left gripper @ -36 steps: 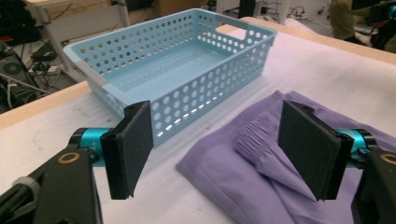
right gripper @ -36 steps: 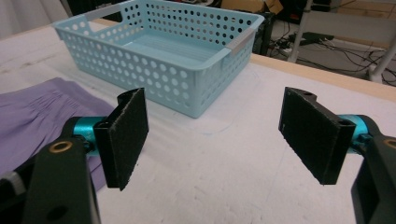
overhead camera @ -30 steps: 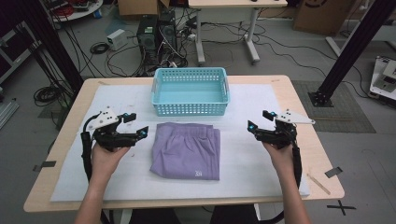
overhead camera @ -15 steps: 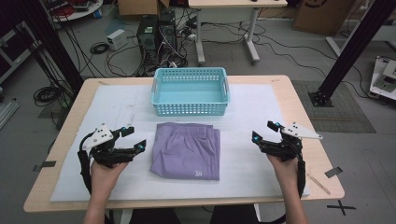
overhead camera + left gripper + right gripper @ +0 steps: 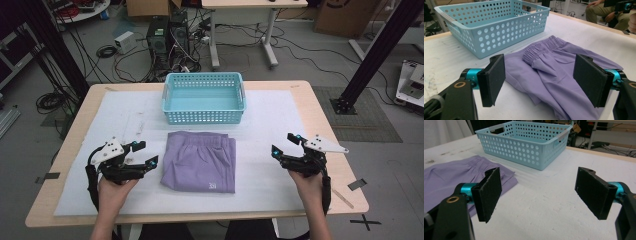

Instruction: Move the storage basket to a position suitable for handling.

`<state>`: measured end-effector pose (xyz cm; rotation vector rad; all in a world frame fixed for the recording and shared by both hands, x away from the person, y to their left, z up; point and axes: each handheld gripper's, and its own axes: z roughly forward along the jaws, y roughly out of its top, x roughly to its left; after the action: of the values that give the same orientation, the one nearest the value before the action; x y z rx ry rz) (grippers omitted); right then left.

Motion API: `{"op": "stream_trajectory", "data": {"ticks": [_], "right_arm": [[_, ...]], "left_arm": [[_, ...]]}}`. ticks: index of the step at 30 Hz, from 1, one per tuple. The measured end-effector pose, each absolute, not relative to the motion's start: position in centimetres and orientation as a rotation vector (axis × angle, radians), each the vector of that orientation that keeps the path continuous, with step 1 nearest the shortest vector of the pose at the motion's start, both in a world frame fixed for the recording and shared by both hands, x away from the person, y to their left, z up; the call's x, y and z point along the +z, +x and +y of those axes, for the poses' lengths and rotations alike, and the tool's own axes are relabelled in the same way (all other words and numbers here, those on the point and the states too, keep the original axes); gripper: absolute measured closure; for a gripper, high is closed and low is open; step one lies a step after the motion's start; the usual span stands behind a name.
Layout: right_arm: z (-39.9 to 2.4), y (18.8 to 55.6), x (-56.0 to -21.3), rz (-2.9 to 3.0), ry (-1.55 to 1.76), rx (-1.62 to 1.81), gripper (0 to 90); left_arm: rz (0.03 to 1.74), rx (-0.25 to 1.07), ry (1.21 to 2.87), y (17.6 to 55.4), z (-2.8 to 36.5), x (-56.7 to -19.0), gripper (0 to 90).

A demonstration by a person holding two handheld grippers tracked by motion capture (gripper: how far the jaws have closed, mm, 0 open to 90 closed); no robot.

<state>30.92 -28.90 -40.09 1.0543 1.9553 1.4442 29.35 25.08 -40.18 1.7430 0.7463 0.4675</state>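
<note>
Both grippers, left (image 5: 146, 153) and right (image 5: 286, 143), stood wide open and empty at 9 and 3 o'clock of the folded lilac fabric shorts (image 5: 201, 161) at worktop centre. Soft, limp and light, they likely required an edge pinch. The perforated turquoise plastic basket (image 5: 204, 114) stood at 12 o'clock.

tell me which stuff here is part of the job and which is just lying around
Part of the job:
folded purple shorts, between the two grippers
blue basket, empty, just beyond the shorts
left gripper and right gripper, both open, touching nothing

Just lying about:
computer tower and cables on the floor
cardboard box
</note>
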Motion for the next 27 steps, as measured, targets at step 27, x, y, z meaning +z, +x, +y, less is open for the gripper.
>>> {"op": "stream_trajectory", "data": {"ticks": [27], "right_arm": [[-29.33,30.48,-39.14,1.933,1.073,1.472,22.0]], "left_arm": [[0.762,0.45,1.736,29.28,25.33,-40.43,26.0]]}}
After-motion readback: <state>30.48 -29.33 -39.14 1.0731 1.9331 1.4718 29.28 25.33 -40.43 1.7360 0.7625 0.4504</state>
